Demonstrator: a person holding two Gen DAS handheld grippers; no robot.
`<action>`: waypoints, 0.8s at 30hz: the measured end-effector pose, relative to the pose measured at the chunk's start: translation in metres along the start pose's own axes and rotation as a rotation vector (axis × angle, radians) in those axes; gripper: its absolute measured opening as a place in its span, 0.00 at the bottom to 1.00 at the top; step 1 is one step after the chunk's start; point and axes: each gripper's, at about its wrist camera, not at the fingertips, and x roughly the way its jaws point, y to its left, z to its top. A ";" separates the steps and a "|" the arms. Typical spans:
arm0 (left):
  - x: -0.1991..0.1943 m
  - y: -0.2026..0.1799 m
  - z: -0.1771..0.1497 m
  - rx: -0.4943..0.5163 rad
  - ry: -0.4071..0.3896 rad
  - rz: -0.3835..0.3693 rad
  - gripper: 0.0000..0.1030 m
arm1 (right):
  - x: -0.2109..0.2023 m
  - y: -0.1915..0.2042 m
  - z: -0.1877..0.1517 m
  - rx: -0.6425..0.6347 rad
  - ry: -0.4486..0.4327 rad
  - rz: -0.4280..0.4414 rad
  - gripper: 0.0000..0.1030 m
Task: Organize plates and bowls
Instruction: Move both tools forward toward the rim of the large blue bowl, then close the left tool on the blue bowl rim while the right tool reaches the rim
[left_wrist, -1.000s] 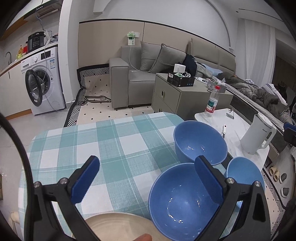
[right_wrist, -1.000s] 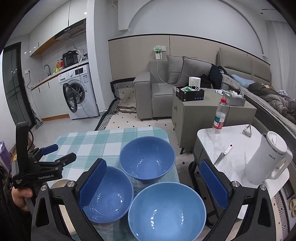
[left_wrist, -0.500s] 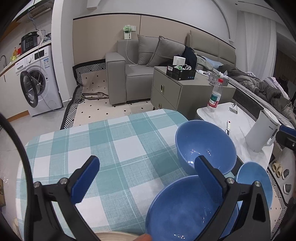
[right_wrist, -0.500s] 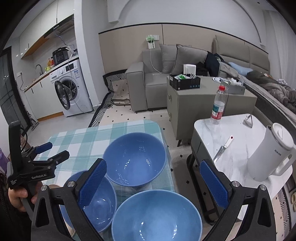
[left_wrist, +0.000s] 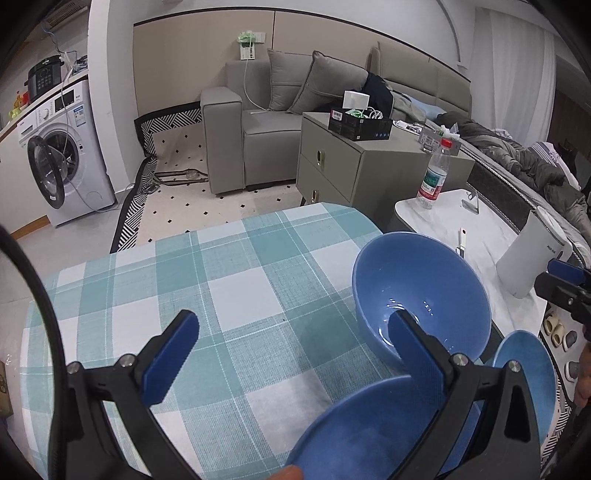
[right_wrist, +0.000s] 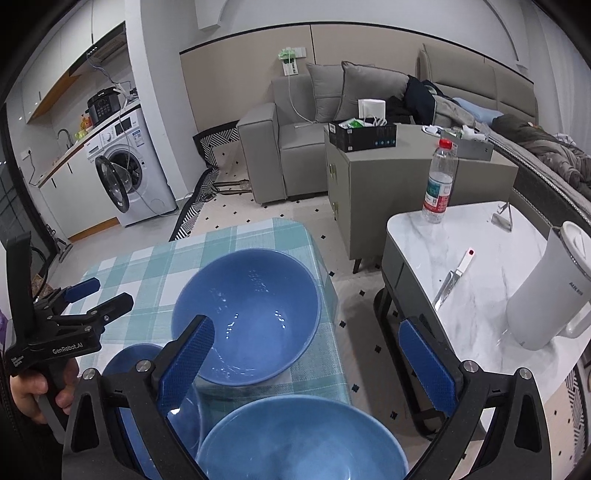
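Observation:
Three blue bowls stand on the checked tablecloth (left_wrist: 236, 280). The far bowl (left_wrist: 417, 291) (right_wrist: 251, 314) sits near the table's right edge. A near bowl (left_wrist: 362, 432) lies below my left gripper (left_wrist: 291, 350), which is open and empty above the cloth. A third bowl (left_wrist: 528, 362) (right_wrist: 303, 439) sits at the right, just under my right gripper (right_wrist: 314, 354), which is open and empty. The left-side bowl (right_wrist: 129, 365) is partly hidden behind my right gripper's left finger (right_wrist: 184, 362).
A white marble side table (right_wrist: 480, 295) stands right of the dining table with a white kettle (right_wrist: 550, 295), a knife (right_wrist: 452, 280) and a water bottle (right_wrist: 437, 181). A grey cabinet (right_wrist: 388, 177), sofa and washing machine (left_wrist: 62, 162) stand beyond.
Both grippers have moved forward over the table. The cream plate at the bottom of the left wrist view has dropped out of sight. The bowls have not moved.

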 end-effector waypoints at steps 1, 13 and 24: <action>0.003 -0.001 0.001 0.001 0.004 -0.003 1.00 | 0.004 -0.001 0.001 0.001 0.009 -0.001 0.99; 0.036 -0.014 0.006 0.037 0.068 -0.025 1.00 | 0.051 -0.013 0.000 0.012 0.085 -0.017 0.99; 0.060 -0.018 0.009 0.031 0.156 -0.058 0.98 | 0.074 -0.018 -0.005 0.017 0.133 -0.018 0.98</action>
